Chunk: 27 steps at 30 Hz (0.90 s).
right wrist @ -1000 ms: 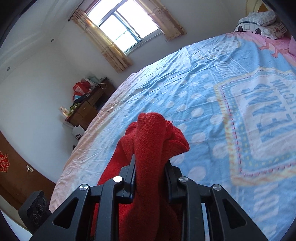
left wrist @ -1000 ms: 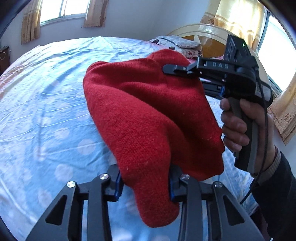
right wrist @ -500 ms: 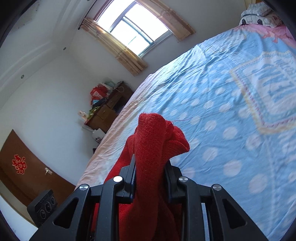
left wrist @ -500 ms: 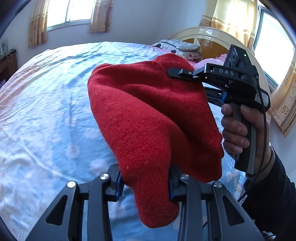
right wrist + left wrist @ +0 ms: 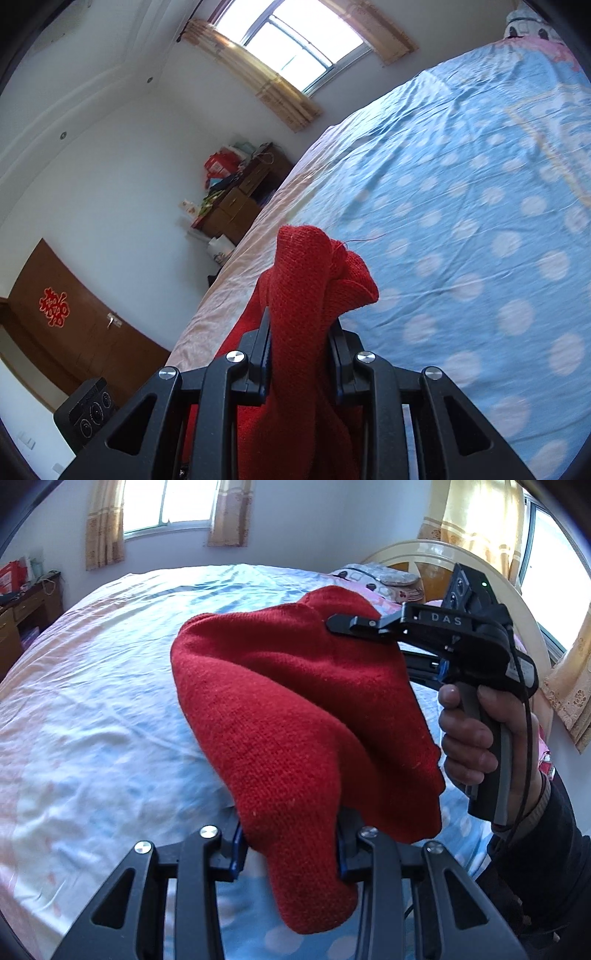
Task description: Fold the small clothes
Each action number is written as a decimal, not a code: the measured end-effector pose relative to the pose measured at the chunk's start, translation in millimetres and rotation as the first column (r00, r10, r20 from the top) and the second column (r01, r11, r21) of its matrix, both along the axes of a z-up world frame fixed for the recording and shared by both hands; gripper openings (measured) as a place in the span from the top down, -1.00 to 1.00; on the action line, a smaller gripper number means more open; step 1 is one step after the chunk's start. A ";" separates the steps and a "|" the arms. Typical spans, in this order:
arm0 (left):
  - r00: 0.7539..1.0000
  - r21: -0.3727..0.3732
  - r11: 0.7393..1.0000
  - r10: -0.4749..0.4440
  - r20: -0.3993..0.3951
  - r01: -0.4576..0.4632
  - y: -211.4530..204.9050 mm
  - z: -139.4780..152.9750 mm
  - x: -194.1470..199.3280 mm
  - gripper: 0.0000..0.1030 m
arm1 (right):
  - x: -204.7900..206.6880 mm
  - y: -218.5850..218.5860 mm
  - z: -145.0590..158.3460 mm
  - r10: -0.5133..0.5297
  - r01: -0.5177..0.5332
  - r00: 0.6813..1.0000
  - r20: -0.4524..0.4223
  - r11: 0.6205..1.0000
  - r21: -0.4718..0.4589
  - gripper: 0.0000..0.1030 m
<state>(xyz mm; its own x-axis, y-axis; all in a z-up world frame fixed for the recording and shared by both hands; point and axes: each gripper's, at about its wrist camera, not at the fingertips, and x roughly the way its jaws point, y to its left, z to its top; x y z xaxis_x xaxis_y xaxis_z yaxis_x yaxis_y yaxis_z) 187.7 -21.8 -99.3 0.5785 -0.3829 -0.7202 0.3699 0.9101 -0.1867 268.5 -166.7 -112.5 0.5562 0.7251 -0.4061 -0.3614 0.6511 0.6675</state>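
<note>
Above the blue dotted bed (image 5: 92, 709), the red knit garment (image 5: 295, 716) hung clear, its long axis running from the left gripper (image 5: 290, 853) toward 1 o'clock to the right gripper (image 5: 332, 624), both jaws clamped on it.

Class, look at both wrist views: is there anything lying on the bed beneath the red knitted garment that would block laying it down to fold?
Nothing visible does. Both tongs, left and right, grip the red knitted garment above bare blue dotted bedsheet; the pillow lies far off at the headboard.
</note>
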 end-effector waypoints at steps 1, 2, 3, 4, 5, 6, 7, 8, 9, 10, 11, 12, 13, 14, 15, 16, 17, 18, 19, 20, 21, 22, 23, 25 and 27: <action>1.000 -0.002 1.000 0.008 0.002 -0.008 4.3 0.3 -2.8 0.27 | -1.3 6.2 -0.3 0.010 -0.010 1.000 0.000 1.000 -0.001 0.51; 1.000 -0.004 1.000 0.014 0.003 -0.014 7.5 -0.1 -5.2 0.27 | -2.7 11.9 0.0 0.018 -0.018 1.000 0.000 1.000 -0.003 0.51; 1.000 -0.008 1.000 0.024 0.004 -0.024 11.4 -0.2 -6.7 0.27 | -3.6 18.0 0.4 0.027 -0.027 1.000 0.000 1.000 -0.004 0.51; 1.000 -0.011 0.999 0.030 0.005 -0.030 13.1 -0.5 -7.9 0.27 | -4.6 24.2 0.8 0.034 -0.034 0.999 0.001 0.999 -0.006 0.51; 0.999 -0.014 0.999 0.041 0.008 -0.041 17.0 -0.3 -8.9 0.27 | -5.8 29.6 1.6 0.041 -0.041 0.999 0.003 0.999 -0.007 0.51; 0.999 -0.014 0.999 0.046 0.009 -0.046 13.8 0.0 -6.4 0.27 | -7.3 36.6 2.7 0.050 -0.050 0.999 0.006 0.999 -0.010 0.51; 0.999 -0.015 0.998 0.053 0.012 -0.053 18.8 -0.8 -9.5 0.27 | -8.6 40.7 3.6 0.056 -0.056 0.998 0.009 0.998 -0.012 0.51; 0.998 -0.016 0.998 0.061 0.016 -0.061 21.4 -0.3 -10.6 0.27 | -9.6 46.6 5.0 0.063 -0.063 0.998 0.011 0.998 -0.015 0.51; 0.998 -0.015 0.998 0.065 0.019 -0.065 23.1 0.2 -11.6 0.27 | -6.5 50.5 5.4 0.071 -0.071 0.997 0.012 0.997 -0.015 0.51; 0.997 -0.014 0.998 0.070 0.024 -0.069 26.8 0.8 -13.6 0.27 | -5.4 55.2 7.0 0.078 -0.078 0.997 0.013 0.997 -0.017 0.51; 0.997 -0.014 0.997 0.077 0.029 -0.076 31.8 1.3 -15.8 0.27 | -4.8 59.9 7.8 0.086 -0.085 0.996 0.015 0.996 -0.020 0.51; 0.996 -0.015 0.996 0.084 0.033 -0.084 36.9 1.7 -17.9 0.27 | -4.4 66.8 9.1 0.095 -0.095 0.995 0.017 0.995 -0.024 0.51; 0.995 -0.017 0.996 0.090 0.036 -0.089 40.2 1.2 -21.1 0.27 | -4.7 70.1 10.0 0.103 -0.102 0.995 0.018 0.994 -0.027 0.51; 0.994 -0.022 0.995 0.101 0.040 -0.100 44.1 1.2 -21.3 0.27 | -4.0 75.0 10.7 0.109 -0.108 0.994 0.018 0.994 -0.029 0.51; 0.993 -0.027 0.994 0.107 0.042 -0.106 47.0 0.6 -21.8 0.27 | -2.8 79.9 11.3 0.116 -0.115 0.993 0.017 0.993 -0.029 0.51; 0.992 -0.033 0.993 0.119 0.043 -0.118 50.1 -0.4 -21.4 0.27 | -1.8 85.8 11.7 0.122 -0.122 0.992 0.015 0.992 -0.029 0.51; 0.991 -0.038 0.991 0.128 0.044 -0.126 52.1 -1.5 -21.6 0.27 | 0.1 91.9 11.5 0.130 -0.129 0.992 0.010 0.991 -0.031 0.51; 0.990 -0.040 0.990 0.135 0.045 -0.133 56.4 -2.9 -25.6 0.27 | 1.3 95.7 11.4 0.135 -0.134 0.991 0.007 0.990 -0.033 0.51; 0.989 -0.042 0.990 0.140 0.047 -0.138 59.4 -4.1 -27.9 0.27 | 3.3 101.1 11.8 0.142 -0.142 0.990 0.003 0.989 -0.039 0.51; 0.988 -0.042 0.989 0.144 0.049 -0.142 61.5 -5.5 -28.8 0.27 | 5.1 107.3 12.1 0.151 -0.150 0.989 0.001 0.988 -0.045 0.51; 0.988 -0.045 0.988 0.149 0.049 -0.147 66.4 -7.5 -35.8 0.27 | 6.0 111.3 12.2 0.157 -0.157 0.988 -0.001 0.986 -0.049 0.51; 0.987 -0.050 0.987 0.155 0.048 -0.152 65.7 -8.3 -33.7 0.27 | 7.2 116.0 12.5 0.162 -0.162 0.987 -0.003 0.985 -0.053 0.51; 0.986 -0.056 0.986 0.162 0.048 -0.159 67.7 -9.7 -33.0 0.27 | 8.9 121.4 13.0 0.169 -0.169 0.986 -0.004 0.984 -0.058 0.51; 0.984 -0.057 0.984 0.174 0.049 -0.171 68.3 -9.7 -32.4 0.27 | 11.4 129.6 13.0 0.179 -0.179 0.984 -0.011 0.982 -0.065 0.51; 0.981 -0.048 0.981 0.188 0.055 -0.186 68.9 -11.2 -34.8 0.27 | 15.8 139.3 12.7 0.193 -0.194 0.981 -0.024 0.978 -0.073 0.51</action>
